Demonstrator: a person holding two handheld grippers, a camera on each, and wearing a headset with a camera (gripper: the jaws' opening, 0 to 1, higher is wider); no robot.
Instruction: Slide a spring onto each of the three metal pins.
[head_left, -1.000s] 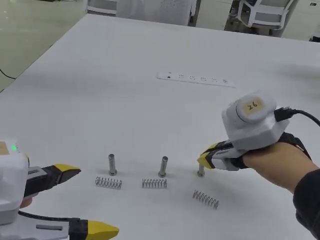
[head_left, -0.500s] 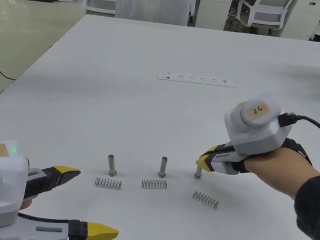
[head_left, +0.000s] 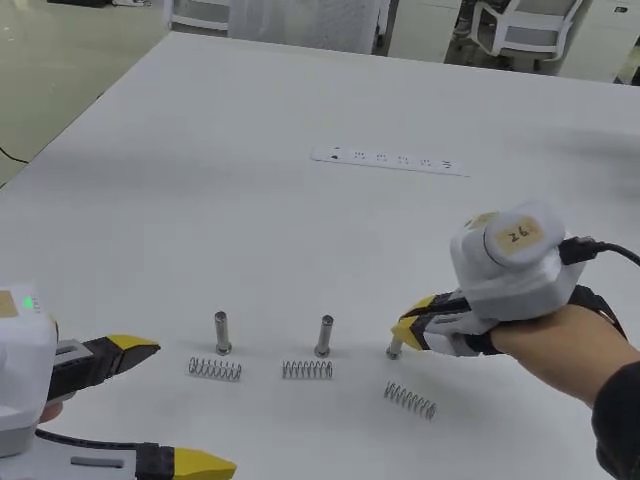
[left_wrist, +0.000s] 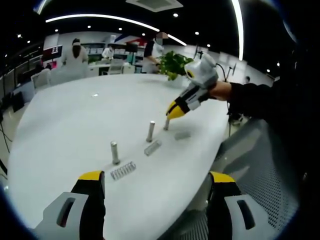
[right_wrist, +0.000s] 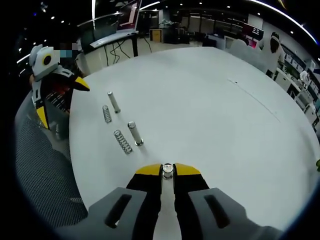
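power strip (head_left: 388, 160) far back | springs (head_left: 307, 369) loose | right gripper (head_left: 404, 330) clamps pin (head_left: 394, 350)

Three springs (head_left: 307, 370) flat, one beside each upright pin (head_left: 324, 334)

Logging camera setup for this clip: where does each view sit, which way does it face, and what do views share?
Head view: on the headset, looking down at the table; left gripper, right gripper and a hand show.
Left gripper view: along its open jaws, facing the middle pin and right gripper.
Right gripper view: along its jaws, shut on the end pin, facing the left gripper.
Shared: all see the middle pin.
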